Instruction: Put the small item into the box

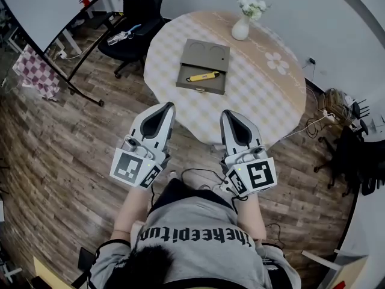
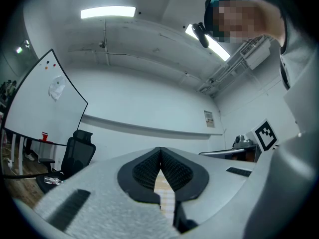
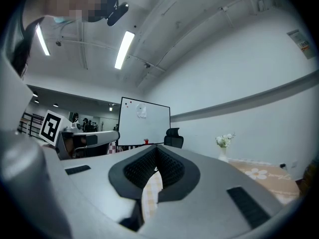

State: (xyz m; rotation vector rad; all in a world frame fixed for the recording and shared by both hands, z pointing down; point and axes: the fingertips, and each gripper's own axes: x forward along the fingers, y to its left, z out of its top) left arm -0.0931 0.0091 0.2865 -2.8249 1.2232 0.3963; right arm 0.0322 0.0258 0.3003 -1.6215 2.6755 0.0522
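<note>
Left gripper and right gripper, lower centre of frame: both jaws pressed together, empty. Yellow item seems to lie in the open box, upper centre. If it needs regrasping, I'd spread the jaws early and pinch across its width.

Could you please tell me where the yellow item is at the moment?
In the head view, the yellow item lies in the near half of the open box on the round table, with the flower vase beyond it.

Only print I can actually read is upside-down "thekeepit…" across the grey shirt at 6 o'clock. The wall notice at 3 o'clock in the left gripper view is too tiny.
</note>
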